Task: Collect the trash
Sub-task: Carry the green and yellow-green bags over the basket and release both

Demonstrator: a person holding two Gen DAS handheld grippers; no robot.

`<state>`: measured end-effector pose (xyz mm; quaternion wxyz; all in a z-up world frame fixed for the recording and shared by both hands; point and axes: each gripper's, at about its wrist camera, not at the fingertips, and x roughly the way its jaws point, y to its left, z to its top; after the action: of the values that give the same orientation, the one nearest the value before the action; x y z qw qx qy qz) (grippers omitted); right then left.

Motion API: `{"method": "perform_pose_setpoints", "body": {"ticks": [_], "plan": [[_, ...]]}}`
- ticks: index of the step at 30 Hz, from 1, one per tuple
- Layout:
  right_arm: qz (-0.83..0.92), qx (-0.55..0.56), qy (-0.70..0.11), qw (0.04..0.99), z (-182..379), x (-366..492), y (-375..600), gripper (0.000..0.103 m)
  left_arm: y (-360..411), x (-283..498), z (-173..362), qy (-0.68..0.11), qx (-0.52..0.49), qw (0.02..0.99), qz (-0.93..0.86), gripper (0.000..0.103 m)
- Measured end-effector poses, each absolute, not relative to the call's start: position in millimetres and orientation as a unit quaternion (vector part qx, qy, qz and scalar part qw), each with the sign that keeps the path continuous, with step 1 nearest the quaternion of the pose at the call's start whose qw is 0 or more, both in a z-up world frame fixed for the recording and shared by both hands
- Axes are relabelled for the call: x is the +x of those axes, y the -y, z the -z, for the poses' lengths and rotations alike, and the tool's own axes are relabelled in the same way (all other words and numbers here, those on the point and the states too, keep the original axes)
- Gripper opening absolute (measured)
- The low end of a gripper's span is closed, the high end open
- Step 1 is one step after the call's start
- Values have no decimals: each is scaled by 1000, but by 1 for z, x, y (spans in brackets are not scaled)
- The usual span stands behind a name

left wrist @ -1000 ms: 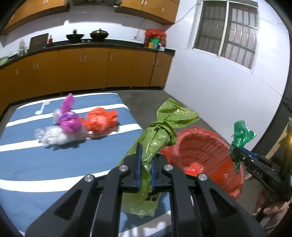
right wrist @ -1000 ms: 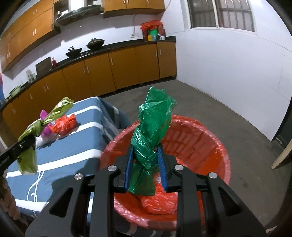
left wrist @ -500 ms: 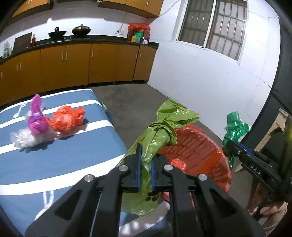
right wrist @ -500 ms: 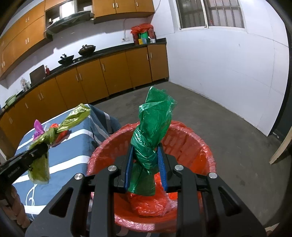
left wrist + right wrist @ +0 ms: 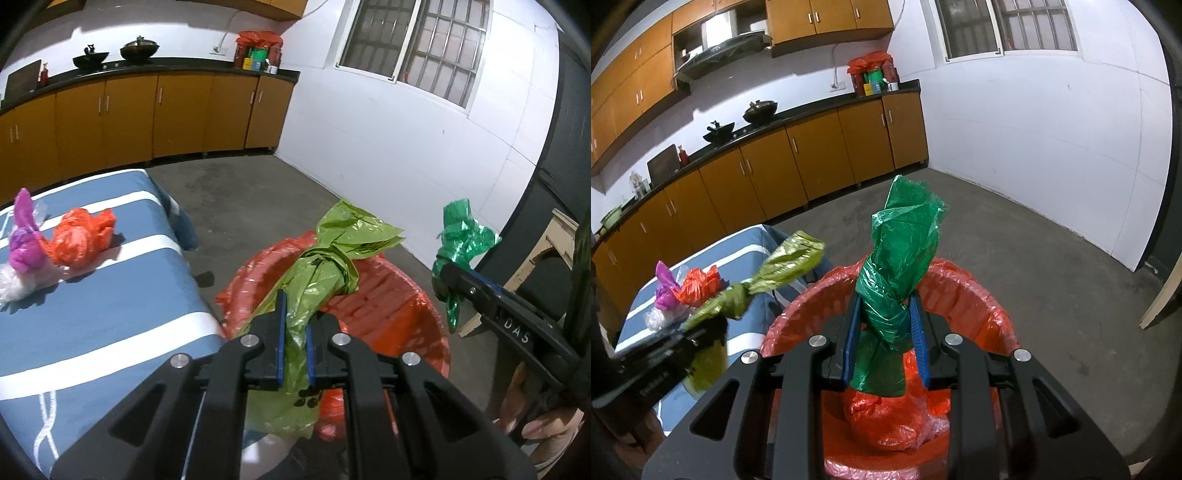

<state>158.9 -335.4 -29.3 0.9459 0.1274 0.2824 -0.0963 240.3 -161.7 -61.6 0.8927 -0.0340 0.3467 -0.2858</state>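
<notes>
Left gripper (image 5: 294, 338) clamped on crumpled lime-green plastic bag (image 5: 317, 273); right gripper (image 5: 885, 332), lettered "DAS", pinching twisted dark-green plastic bag (image 5: 897, 273) over red-lined bin (image 5: 975, 314).

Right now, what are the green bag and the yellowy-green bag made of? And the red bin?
The green bag looks like thin, shiny plastic film: it crinkles, glints and lets light through. The yellowy-green bag seems the same, twisted and wrinkled. The red bin wears a glossy red plastic liner; under it a ribbed wall shows, probably hard plastic.
</notes>
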Motion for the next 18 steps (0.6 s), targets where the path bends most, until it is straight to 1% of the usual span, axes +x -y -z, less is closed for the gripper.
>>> {"method": "perform_pose_setpoints", "body": {"ticks": [2,4,6,12,13,14,16,18], "plan": [[95,134,-279,946,28,159,339,29,167,243,64,-352,-35,889,290,24],[96,138,-277,946,28,158,342,34,170,244,68,-357,-36,886,294,30],[98,140,-274,946,28,156,345,39,172,244,71,-362,-34,883,297,33],[106,135,-276,946,29,151,347,39,163,242,76,-367,-29,884,287,38],[108,131,-277,946,30,149,346,39,157,240,75,-361,-25,889,279,41],[108,128,-278,946,30,150,344,40,153,239,73,-356,-22,894,271,47],[108,120,-281,946,30,150,340,39,140,236,71,-344,-12,905,249,53],[103,113,-283,947,30,152,334,39,126,233,71,-340,-7,911,233,55]]}}
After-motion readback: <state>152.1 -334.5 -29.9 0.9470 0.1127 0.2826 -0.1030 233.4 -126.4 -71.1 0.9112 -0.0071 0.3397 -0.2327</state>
